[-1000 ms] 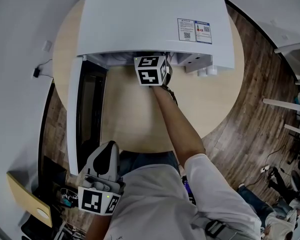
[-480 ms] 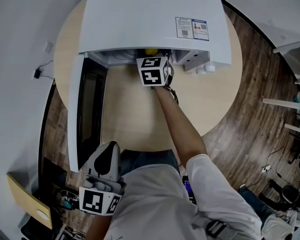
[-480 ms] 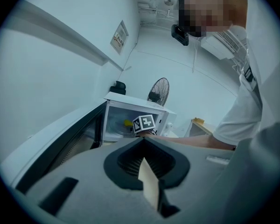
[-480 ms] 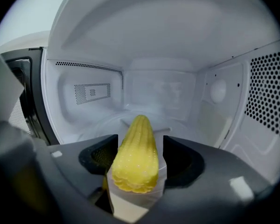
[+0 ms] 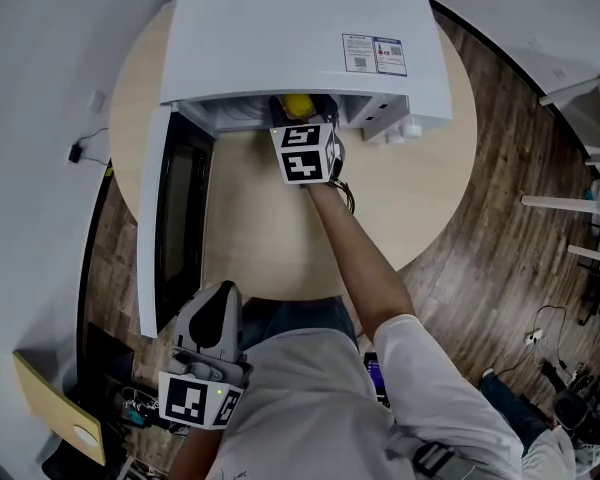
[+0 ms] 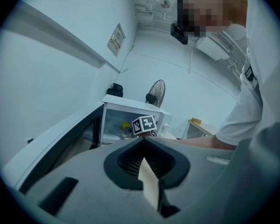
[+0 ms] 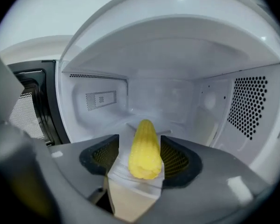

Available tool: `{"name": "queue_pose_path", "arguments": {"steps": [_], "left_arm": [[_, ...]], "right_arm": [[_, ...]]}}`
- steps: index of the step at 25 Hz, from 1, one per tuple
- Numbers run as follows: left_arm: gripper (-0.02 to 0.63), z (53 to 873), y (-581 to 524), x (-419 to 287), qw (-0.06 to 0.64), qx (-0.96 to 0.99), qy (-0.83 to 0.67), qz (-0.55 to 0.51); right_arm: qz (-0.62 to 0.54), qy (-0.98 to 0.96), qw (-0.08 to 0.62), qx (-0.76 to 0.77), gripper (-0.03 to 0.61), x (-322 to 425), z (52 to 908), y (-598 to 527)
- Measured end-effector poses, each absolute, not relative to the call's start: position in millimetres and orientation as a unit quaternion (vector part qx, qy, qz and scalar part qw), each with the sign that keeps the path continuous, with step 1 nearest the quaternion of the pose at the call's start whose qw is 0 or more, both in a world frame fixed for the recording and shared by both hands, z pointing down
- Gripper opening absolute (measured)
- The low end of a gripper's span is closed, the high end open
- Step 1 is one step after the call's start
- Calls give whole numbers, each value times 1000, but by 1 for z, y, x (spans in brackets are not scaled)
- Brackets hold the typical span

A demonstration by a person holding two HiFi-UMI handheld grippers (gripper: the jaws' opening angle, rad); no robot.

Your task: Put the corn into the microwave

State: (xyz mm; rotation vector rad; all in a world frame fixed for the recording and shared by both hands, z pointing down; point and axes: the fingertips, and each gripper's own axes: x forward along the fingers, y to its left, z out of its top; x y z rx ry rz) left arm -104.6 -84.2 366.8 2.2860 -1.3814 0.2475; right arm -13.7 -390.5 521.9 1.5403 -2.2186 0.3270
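Observation:
The yellow corn cob [image 7: 144, 150] lies lengthwise on the floor of the white microwave [image 7: 177, 69], just inside its mouth. My right gripper [image 7: 142, 146] straddles it with a jaw on either side; the jaws have just been closing a little, and the pads stand off the cob. From the head view the corn [image 5: 298, 106] shows beyond the right gripper [image 5: 302, 128] at the oven's opening. The left gripper [image 5: 205, 348] hangs shut and empty by the person's body, below the door, and the left gripper view shows its jaws together [image 6: 147, 160].
The microwave [image 5: 290, 38] stands on a round wooden table [image 5: 410, 198]. Its door [image 5: 170, 218] swings wide open to the left, reaching past the table's edge. Perforated vent walls [image 7: 252, 101] line the cavity's right side. Wood floor surrounds the table.
The right gripper has drawn back from the microwave mouth toward the person. The corn, hidden a second ago, now shows in the opening. The left gripper has stayed put.

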Motion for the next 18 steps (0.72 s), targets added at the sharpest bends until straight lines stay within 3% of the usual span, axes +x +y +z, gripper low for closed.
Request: {"name": "queue_pose_path", "arguments": {"steps": [18], "left_arm": [[-2, 346, -74, -107, 205, 855, -472, 63]], "right_arm": [[136, -795, 194, 559, 238, -2, 494, -343]]}}
